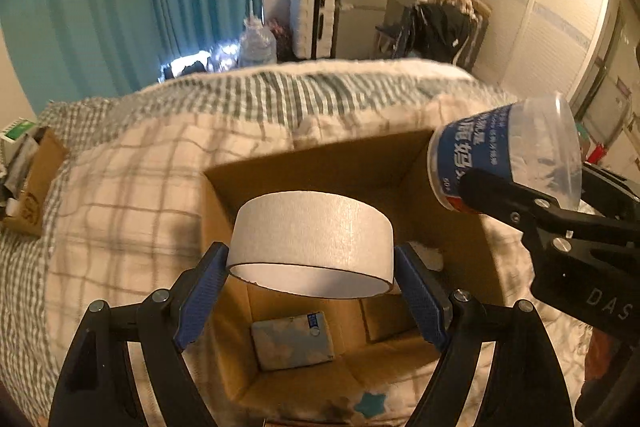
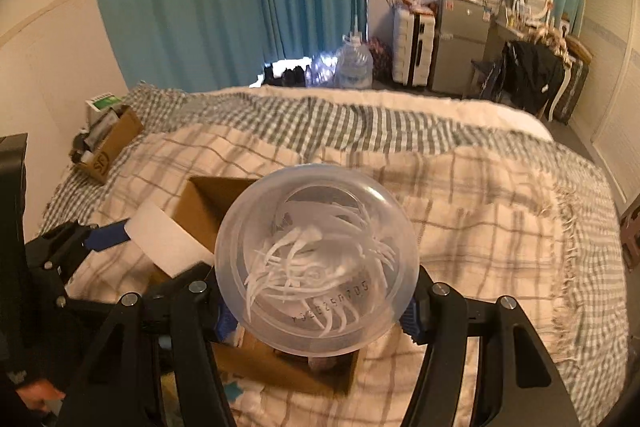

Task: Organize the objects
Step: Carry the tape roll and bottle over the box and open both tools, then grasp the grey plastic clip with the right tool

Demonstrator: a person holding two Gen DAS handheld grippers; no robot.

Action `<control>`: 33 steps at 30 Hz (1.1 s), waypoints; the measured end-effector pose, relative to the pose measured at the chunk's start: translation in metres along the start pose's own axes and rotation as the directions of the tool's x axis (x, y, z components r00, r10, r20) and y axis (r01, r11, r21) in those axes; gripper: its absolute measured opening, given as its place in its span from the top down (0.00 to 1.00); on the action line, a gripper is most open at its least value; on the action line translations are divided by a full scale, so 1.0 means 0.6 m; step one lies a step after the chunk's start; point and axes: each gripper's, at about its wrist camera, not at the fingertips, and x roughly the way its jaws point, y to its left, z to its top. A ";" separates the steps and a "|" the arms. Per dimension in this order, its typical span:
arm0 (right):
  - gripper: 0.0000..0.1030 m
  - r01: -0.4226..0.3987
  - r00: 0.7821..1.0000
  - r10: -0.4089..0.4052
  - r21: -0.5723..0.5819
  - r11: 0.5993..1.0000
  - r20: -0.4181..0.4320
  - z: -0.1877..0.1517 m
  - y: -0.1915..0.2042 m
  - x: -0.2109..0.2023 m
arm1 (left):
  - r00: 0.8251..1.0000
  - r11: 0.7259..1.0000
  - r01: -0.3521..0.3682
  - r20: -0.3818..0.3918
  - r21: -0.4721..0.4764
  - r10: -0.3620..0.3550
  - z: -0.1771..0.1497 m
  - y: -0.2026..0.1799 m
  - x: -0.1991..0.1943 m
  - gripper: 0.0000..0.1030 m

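1. Left wrist view: we hold a white tape roll (image 1: 310, 241) squeezed between the blue pads of our left gripper (image 1: 312, 291). The roll's hole points up and down, and it hangs right over the open cardboard box (image 1: 316, 163) on the bed (image 1: 120, 195).
2. Our right gripper (image 2: 320, 303) is clamped on a clear tub (image 2: 316, 259) with white cotton swabs inside. It hangs over the box's right edge.
3. We judge both things just need to go straight down.
4. In the box lies a small flat packet (image 1: 292, 341).
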 end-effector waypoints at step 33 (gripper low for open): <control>0.15 0.018 0.992 -0.004 -0.108 0.994 0.129 -0.132 0.084 -0.303 | 0.989 0.985 -0.100 0.091 -0.138 0.113 -0.172 0.078 -0.304 0.00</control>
